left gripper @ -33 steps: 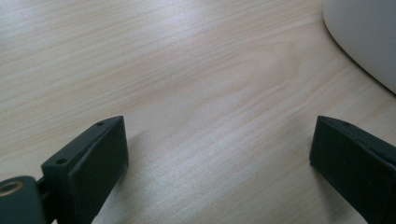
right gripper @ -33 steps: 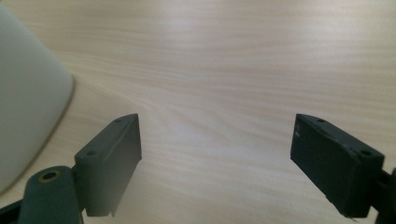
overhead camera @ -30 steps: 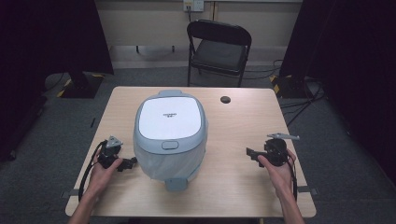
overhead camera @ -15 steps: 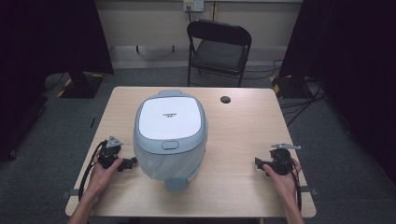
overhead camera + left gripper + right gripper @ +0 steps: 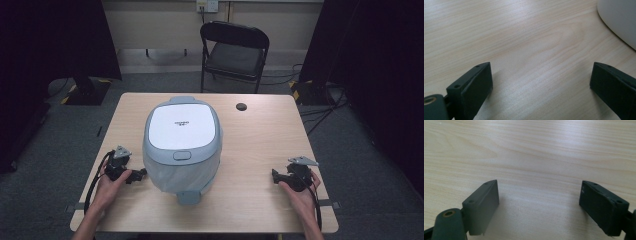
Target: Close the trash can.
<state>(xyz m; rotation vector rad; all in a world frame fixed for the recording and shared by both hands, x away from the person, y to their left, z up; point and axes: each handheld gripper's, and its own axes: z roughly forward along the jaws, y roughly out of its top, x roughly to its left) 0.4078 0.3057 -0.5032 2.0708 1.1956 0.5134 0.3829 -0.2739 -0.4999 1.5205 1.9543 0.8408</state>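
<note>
rice cooker: (image 5: 182,145) big grey-blue body, white lid shut, sits mid table, a bit left of centre; latch button faces the person; small foot/tab sticks out at its near edge
left gripper: (image 5: 139,174) low at the table, just beside the cooker's left near side, pointing toward it; held in left hand (image 5: 111,186)
left fingers: (image 5: 471,87) spread wide, bare wood between them, holding nothing; pale curved cooker wall (image 5: 621,20) sits at the top right corner of the left gripper view, apart from the fingers
right gripper: (image 5: 274,176) low at the table near the right front, well apart from the cooker, pointing left toward it; held in right hand (image 5: 300,192)
right fingers: (image 5: 482,205) spread wide, holding nothing, wood grain between them
table: (image 5: 260,145) light wood, rectangular
small black disc: (image 5: 241,106) on the table at the far side, right of the cooker, apart from it
chair: (image 5: 235,47) black folding, behind the far table edge
cables: (image 5: 97,175) black loop trails from left gripper along the left forearm
</note>
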